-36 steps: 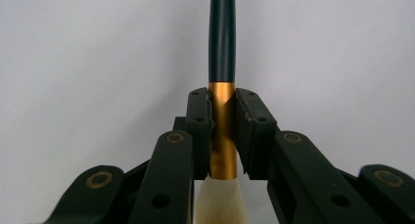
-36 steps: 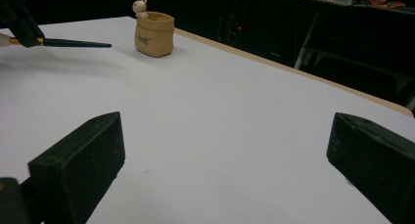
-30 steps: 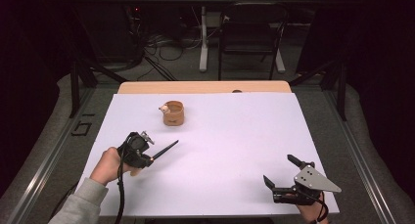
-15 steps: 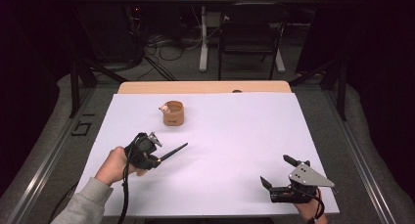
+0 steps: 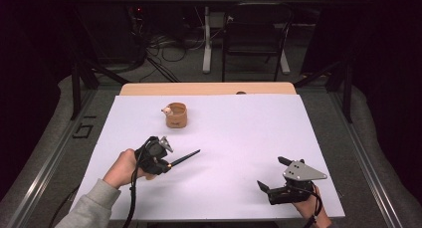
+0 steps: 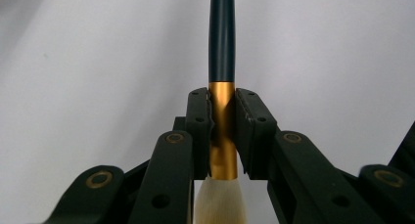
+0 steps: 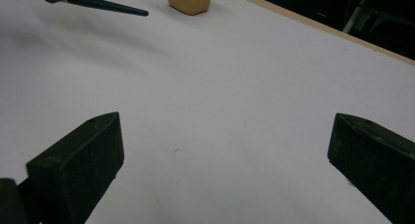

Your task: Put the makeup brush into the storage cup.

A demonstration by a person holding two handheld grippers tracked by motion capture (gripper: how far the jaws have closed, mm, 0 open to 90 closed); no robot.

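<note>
We have the brush (image 6: 222, 131) pinched at its gold ferrule in the left gripper (image 5: 155, 156) at lower left, not yet in the tan cup (image 5: 175, 115) up-centre; right gripper (image 5: 278, 175) idles, spread, lower right.

Grey sleeve (image 5: 92, 208) — black tools, 2 trailing cables

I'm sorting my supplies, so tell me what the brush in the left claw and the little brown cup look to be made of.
The brush: a gold collar, probably metal given its satin sheen; a dark glossy handle, lacquered wood or plastic; pale, soft-looking bristles.
The brown cup: matte tan wall, possibly wood, cork or card; too small to settle.
</note>
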